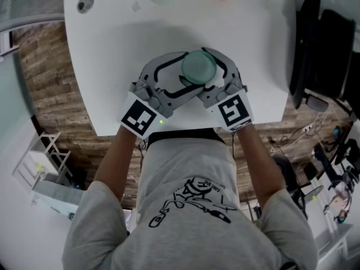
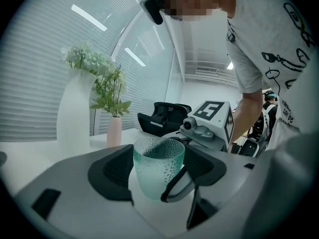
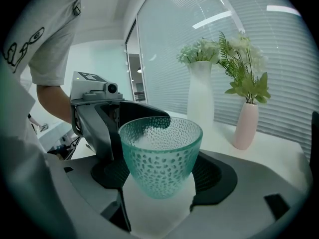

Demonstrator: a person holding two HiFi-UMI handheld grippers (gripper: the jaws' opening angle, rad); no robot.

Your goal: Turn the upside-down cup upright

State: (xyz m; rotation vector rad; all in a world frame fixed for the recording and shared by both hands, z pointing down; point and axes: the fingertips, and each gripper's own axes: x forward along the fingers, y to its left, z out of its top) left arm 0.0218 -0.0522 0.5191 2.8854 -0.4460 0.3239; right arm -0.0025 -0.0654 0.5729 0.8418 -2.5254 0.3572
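The left gripper (image 2: 158,171) and the right gripper (image 3: 160,176) both clench the same thing: the cup (image 1: 198,66), green dimpled glass, mouth up, with each pair of jaws pressed to its sides. The two come at the cup from opposite sides, and one right finger (image 2: 175,184) curls across the cup's front in the left gripper view. Under the cup lies the white table (image 1: 112,49) – beyond the cup stand a white vase (image 3: 200,91) and a pink vase (image 3: 246,126), both with greenery
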